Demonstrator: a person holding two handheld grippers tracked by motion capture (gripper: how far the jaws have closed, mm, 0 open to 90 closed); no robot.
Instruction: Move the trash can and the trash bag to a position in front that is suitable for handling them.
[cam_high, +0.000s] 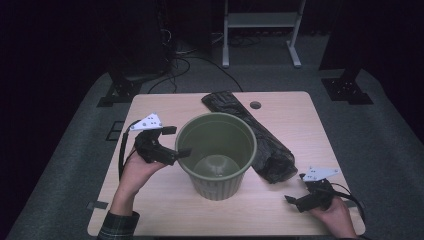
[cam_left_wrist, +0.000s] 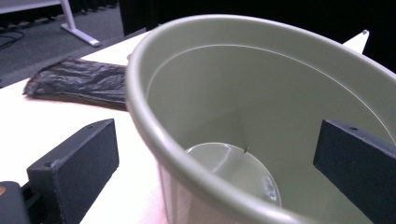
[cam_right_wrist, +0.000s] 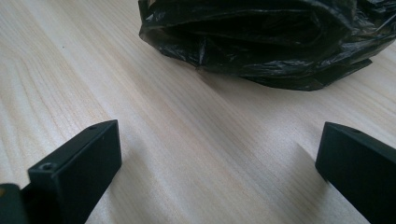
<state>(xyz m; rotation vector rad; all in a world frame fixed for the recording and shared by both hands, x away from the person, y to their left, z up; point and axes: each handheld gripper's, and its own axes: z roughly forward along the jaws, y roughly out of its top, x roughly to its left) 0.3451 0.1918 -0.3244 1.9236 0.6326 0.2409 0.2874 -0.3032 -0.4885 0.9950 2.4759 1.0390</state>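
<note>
One green bin (cam_high: 216, 152), one black bag (cam_high: 260, 140); left gripper (cam_high: 174, 141) jaws wide astride its rim, right gripper (cam_high: 295, 200) jaws wide.

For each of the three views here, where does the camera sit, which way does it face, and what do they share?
High view: above the person's side, facing forward and down on the table; both hands, left claw, right claw.
Left gripper view: on the left claw, open astride the green bin rim.
Right gripper view: on the right claw, open, low over the table, facing the black bag.
Shared: the high view and left gripper view both show the bin and bag.
</note>
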